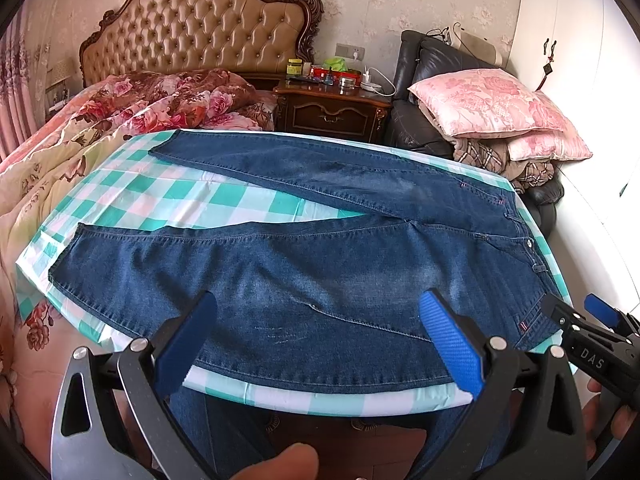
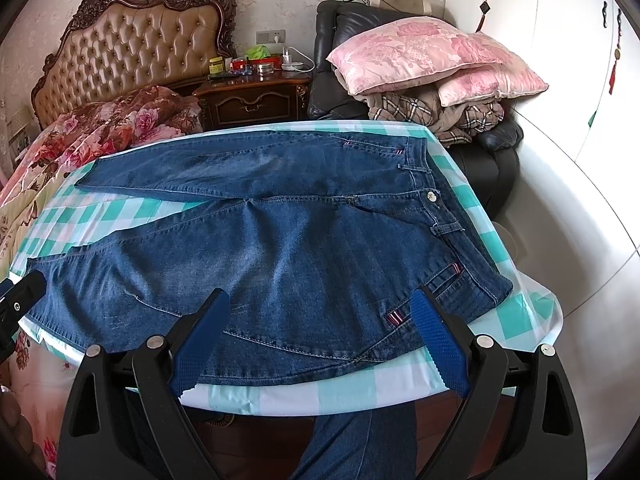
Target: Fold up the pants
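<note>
A pair of dark blue denim jeans (image 1: 304,280) is lying flat on the desk under a green-and-white checked cloth (image 1: 180,192); the two legs are spreading apart in a V toward the bed side of the desk, and the waistband with its metal button (image 2: 431,196) is sitting at the end nearest the black leather armchair (image 2: 344,60). The left gripper (image 1: 320,340), black with blue ribbed pads, is hovering at the near edge of the jeans over the thigh of the nearer leg; its jaws are standing wide open with nothing between them. The right gripper (image 2: 320,340) is hovering at the same near edge, closer to the waistband, beside the red-and-white striped pocket tab (image 2: 394,317); its jaws are also gaping wide and holding nothing; whether either is touching the denim I cannot tell. Beyond the jeans, a tufted tan headboard with carved dark wood frame (image 1: 200,24) is rising over a bed heaped with a floral red-and-pink quilt (image 1: 160,100); a dark wooden nightstand (image 1: 332,112) is standing beside it; two pink flowered pillows (image 2: 420,56) are resting on the armchair.
</note>
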Demonstrator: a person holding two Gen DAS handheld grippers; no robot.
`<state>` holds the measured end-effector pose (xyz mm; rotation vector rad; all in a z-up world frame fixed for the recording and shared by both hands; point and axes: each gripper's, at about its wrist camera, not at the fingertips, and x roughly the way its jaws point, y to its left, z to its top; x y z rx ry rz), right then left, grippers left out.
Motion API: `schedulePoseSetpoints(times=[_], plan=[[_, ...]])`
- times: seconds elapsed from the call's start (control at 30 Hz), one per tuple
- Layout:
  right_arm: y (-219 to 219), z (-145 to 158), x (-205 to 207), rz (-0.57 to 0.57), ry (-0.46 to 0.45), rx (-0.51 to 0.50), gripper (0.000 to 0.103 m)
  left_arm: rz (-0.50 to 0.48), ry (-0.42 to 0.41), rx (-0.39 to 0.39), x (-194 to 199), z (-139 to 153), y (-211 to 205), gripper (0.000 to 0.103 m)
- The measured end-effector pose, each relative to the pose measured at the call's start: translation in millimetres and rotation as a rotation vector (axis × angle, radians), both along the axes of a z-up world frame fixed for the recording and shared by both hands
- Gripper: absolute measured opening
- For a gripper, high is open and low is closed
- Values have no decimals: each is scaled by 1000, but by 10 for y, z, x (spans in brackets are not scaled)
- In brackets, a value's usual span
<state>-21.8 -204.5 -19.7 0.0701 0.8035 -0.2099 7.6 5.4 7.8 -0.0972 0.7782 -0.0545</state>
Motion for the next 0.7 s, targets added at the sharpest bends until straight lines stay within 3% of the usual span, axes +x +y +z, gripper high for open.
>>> schedulePoseSetpoints(times=[0.7], plan=[[-4,-72,-19,-2,9,3,88,1,5,-2,-17,-54,6,101]])
